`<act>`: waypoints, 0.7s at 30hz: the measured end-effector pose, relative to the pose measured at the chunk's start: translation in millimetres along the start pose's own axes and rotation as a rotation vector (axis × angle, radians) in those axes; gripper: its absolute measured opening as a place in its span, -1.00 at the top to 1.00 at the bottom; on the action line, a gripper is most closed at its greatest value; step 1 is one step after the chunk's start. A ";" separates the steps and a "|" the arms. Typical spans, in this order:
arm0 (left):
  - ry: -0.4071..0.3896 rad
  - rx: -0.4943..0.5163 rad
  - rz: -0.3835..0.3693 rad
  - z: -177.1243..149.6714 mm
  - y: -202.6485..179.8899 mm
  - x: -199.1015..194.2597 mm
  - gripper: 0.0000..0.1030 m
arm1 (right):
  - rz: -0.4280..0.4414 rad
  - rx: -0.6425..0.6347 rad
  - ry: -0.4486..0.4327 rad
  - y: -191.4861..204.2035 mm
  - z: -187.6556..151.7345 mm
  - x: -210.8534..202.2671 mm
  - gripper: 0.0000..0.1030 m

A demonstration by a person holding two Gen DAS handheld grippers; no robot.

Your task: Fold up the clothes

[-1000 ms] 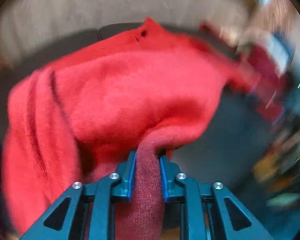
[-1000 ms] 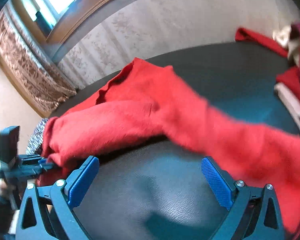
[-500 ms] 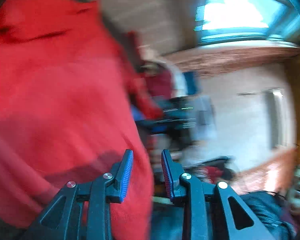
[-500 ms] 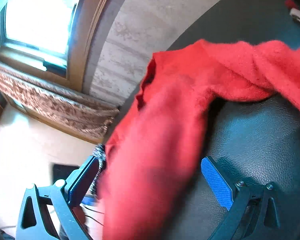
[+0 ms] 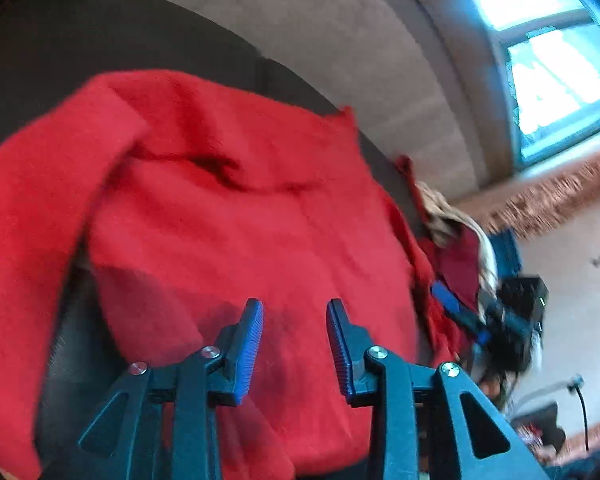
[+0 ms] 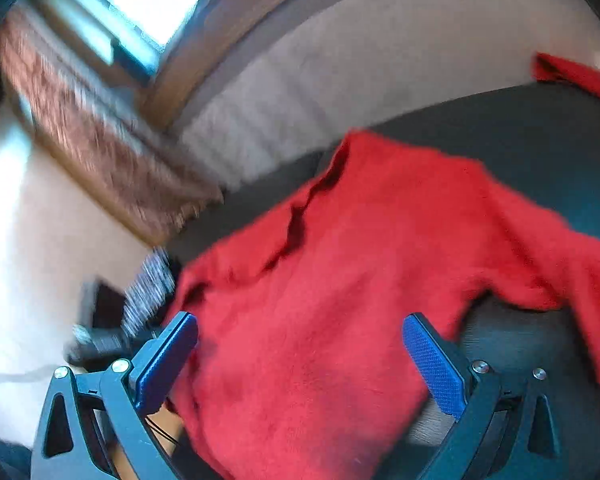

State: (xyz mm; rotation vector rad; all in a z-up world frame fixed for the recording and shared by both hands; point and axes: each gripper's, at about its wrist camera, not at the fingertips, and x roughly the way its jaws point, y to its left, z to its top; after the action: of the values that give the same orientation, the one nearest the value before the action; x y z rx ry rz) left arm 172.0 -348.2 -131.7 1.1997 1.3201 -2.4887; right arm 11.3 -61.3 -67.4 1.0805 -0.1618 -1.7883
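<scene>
Since one second ago, the left gripper (image 5: pixel 295 342) has let go of the dark red cuff it was pinching, and the fuzzy red knitted sweater (image 5: pixel 240 220) has gone from bunched and lifted to spread across the dark leather-like seat surface (image 5: pixel 40 60).

Left gripper: the jaws are opening, with a clear gap between the blue ribbed pads (image 5: pixel 248 344). Nothing is pinched between them; the sweater lies below and beyond the tips.

Right gripper (image 6: pixel 300 364): the jaws stand wide apart and hold nothing. Red fabric fills the space between them in the view, but neither pad presses on it.

Sweater position: the body lies flat on the seat, neckline towards the beige backrest (image 5: pixel 320 20). One sleeve drapes over the near-left side of the left wrist view. This layout likely serves as the flat starting shape for a fold, which would explain why both grippers are released above it.

Limits of view:
- Both views are motion-blurred.
- The sweater's near hem is cut off by the frame edge and the gripper bodies.
- The second sleeve runs out of the right wrist view at right.
- A pile of other garments (image 5: pixel 456 236) beside the sweater cannot be identified piece by piece.
- The right gripper shows only as a dark blur at the right of the left wrist view.
</scene>
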 end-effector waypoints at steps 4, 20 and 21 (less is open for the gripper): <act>-0.005 0.028 0.041 18.2 0.2 9.3 0.36 | -0.098 -0.101 0.087 13.1 1.1 50.2 -1.00; -0.057 -0.180 -0.106 146.9 46.4 73.8 0.30 | -0.419 -0.276 0.112 -19.1 38.0 130.7 -1.00; -0.071 -0.186 -0.119 158.2 46.8 75.6 0.29 | -0.421 -0.277 0.109 -19.1 38.0 130.3 -1.00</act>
State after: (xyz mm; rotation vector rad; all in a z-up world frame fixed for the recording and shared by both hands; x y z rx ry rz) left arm 43.5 -472.4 -162.7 1.0122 1.6063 -2.3942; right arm -42.6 -169.2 -132.7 1.0590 0.3969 -2.0397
